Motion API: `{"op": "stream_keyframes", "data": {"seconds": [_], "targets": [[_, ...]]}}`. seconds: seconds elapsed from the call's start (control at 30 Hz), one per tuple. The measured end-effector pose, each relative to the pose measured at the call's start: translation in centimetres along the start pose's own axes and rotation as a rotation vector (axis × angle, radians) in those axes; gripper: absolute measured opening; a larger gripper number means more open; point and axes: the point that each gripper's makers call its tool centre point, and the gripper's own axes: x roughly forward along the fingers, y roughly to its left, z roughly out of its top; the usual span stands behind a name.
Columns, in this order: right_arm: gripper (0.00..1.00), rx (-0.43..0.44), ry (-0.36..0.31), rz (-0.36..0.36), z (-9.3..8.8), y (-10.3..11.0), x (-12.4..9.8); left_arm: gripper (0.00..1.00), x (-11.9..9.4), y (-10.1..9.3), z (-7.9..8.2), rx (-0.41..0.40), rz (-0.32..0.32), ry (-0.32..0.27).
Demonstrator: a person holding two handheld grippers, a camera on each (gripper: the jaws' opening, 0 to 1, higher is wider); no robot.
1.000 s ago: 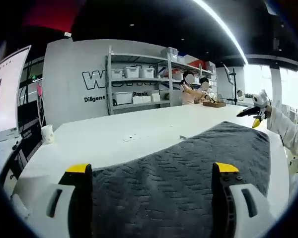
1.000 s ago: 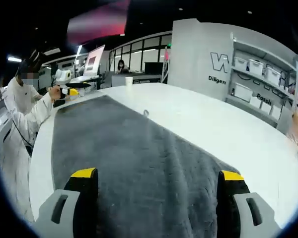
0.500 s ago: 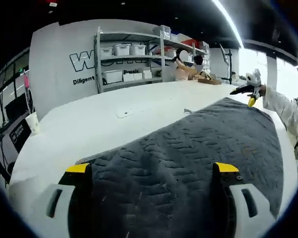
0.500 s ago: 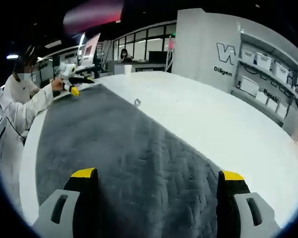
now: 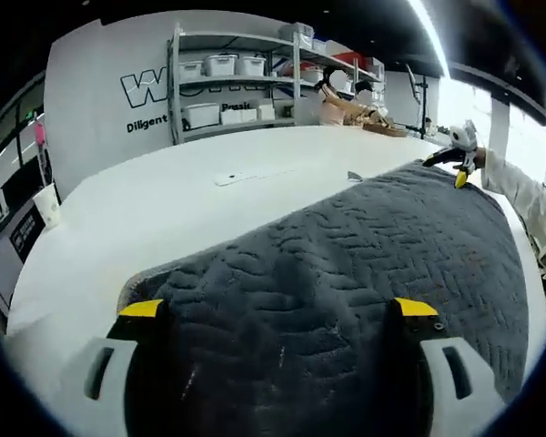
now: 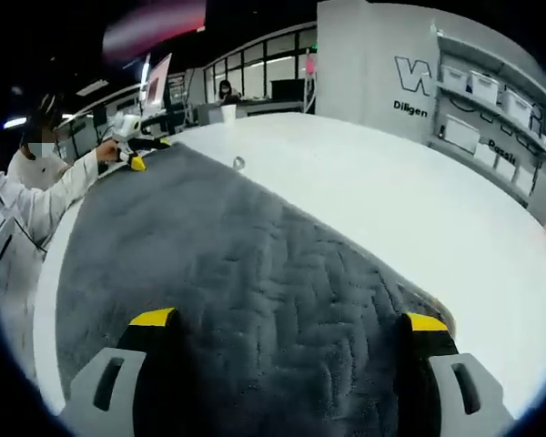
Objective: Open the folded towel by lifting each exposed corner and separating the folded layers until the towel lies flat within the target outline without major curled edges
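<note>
A large white table carries a dark grey towel with a herringbone weave, spread across the near side of the tabletop and reaching between the two grippers. In the left gripper view, the left gripper stands with its yellow-tipped jaws set wide apart above one end of the towel, the cloth lying between and beneath them; whether the jaws touch the cloth cannot be told. In the right gripper view, the right gripper is likewise spread wide over the opposite end of the same towel, nothing clamped between its jaws. Each view catches the other gripper far off at the towel's distant corner, held out on a white sleeve: the right gripper appears small at the right of the left gripper view, the left gripper at the left of the right gripper view. The grey wall bears large white lettering cut off as "W", with "Diligent" beneath; shelves holding white bins hide the remainder. A white cup stands at the table's far left edge in the left gripper view.
</note>
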Motion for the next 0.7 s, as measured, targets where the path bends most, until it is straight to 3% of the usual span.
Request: {"op": "stream_keyframes", "data": {"seconds": [0.7], "targets": [[1.0,0.016,-0.061,-0.005,0.1,-1.1,-0.1,0.99,0.0,1.1,0.1,-0.009,0.011,-0.049]]}}
